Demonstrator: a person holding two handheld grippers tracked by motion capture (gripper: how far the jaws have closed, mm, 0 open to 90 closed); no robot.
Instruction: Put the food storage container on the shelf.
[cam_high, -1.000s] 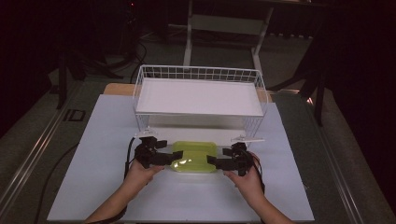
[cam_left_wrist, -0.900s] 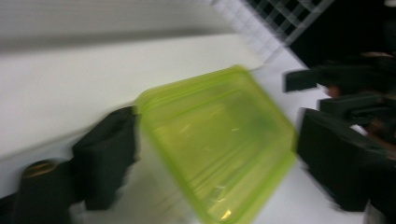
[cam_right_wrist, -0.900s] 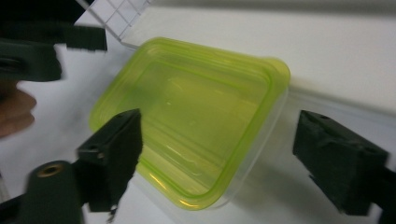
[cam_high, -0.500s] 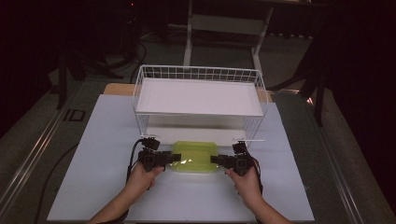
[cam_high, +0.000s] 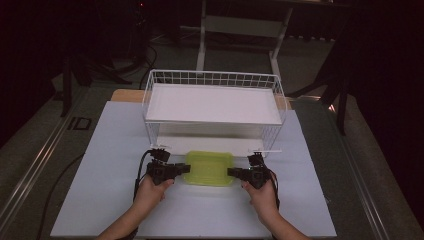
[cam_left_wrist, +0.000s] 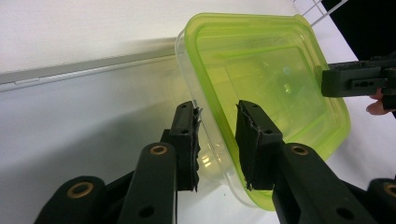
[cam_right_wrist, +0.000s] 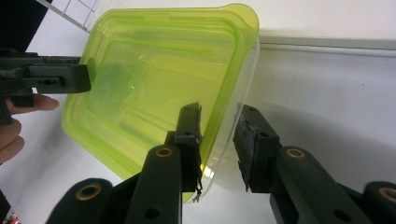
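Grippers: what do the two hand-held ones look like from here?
Both the left gripper and right gripper are matte black, with brass-coloured pivot pins on their linkages. The fingers end in worn, rough-edged black pads. A black cable loops from the left gripper. Forearms are bare, without sleeves.

Dim room, dark floor (cam_high: 45, 125), white-topped table (cam_high: 100, 150), pale desk frame (cam_high: 240, 25) behind.

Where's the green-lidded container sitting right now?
In the high view the green-lidded container lies near the front of the table, between the left gripper and right gripper, before the wire basket.
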